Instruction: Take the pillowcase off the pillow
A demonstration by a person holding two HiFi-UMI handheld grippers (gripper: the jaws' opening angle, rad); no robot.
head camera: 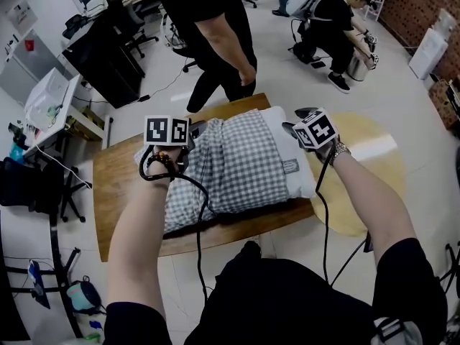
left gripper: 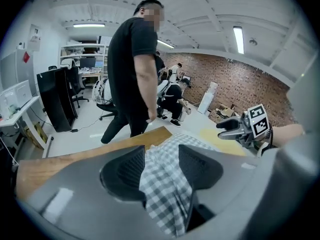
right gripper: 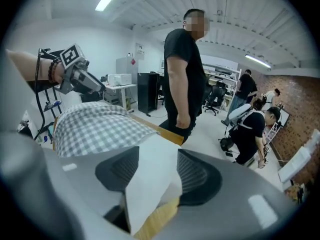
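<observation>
A pillow lies on the wooden table [head camera: 115, 178], most of it inside a grey-and-white checked pillowcase [head camera: 230, 164]. The bare white pillow [head camera: 295, 157] sticks out at the right end. My left gripper [head camera: 195, 129] is at the far left corner of the pillowcase. In the left gripper view the checked cloth [left gripper: 165, 184] fills the gap of the left gripper [left gripper: 161, 166] and touches both pads. My right gripper [head camera: 293, 121] is at the white end. In the right gripper view it [right gripper: 156, 171] is shut on a white pillow corner [right gripper: 150, 184].
A person in black [head camera: 215, 34] stands right against the table's far edge. A round yellow table top [head camera: 366, 164] adjoins on the right. Desks, office chairs and a crouching person [head camera: 338, 20] fill the floor beyond. Cables hang from both grippers toward my body.
</observation>
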